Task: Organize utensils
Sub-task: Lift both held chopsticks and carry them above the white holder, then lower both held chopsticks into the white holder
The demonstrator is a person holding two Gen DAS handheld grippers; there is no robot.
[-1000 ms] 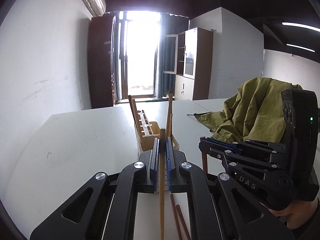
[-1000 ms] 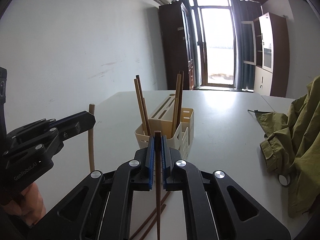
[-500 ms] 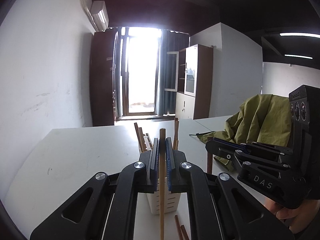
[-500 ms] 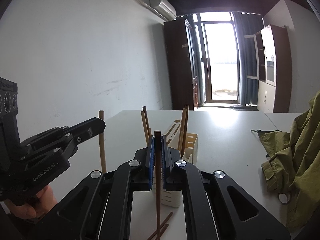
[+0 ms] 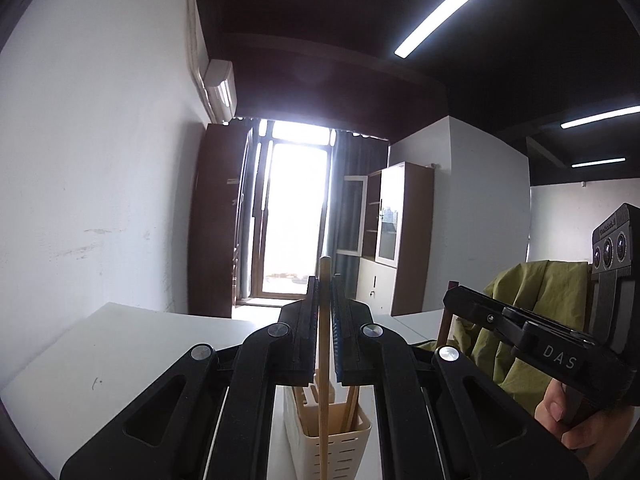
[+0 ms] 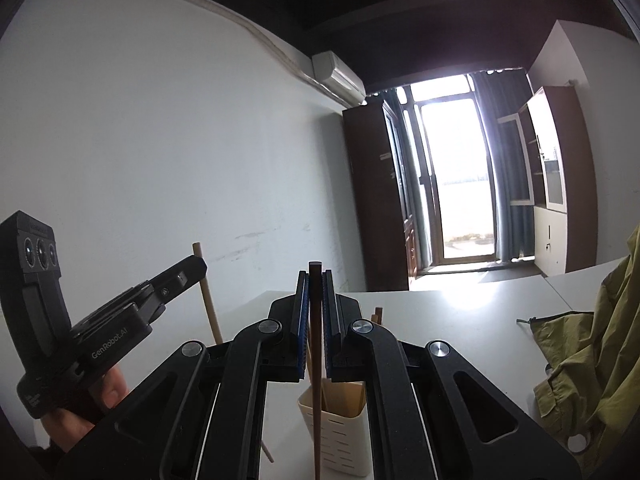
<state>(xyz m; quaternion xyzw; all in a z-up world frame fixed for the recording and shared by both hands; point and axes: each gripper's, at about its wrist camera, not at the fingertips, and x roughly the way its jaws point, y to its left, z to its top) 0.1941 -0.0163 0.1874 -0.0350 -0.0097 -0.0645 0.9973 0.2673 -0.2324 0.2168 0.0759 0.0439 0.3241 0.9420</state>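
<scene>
Each hand-held gripper clenched on one chopstick (light (image 5: 324,320) left, dark (image 6: 315,320) right); could miss the cream utensil holder (image 5: 352,436) if tilted.

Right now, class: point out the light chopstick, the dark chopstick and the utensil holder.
light chopstick (image 5: 325,280), left wrist view, upper shaft.
dark chopstick (image 6: 315,280), right wrist view, upper shaft.
utensil holder (image 6: 340,436), right wrist view, slotted front wall.

a white table (image 5: 120,360) carries a cream slotted utensil holder (image 6: 340,440) and an olive jacket (image 6: 592,360).
</scene>
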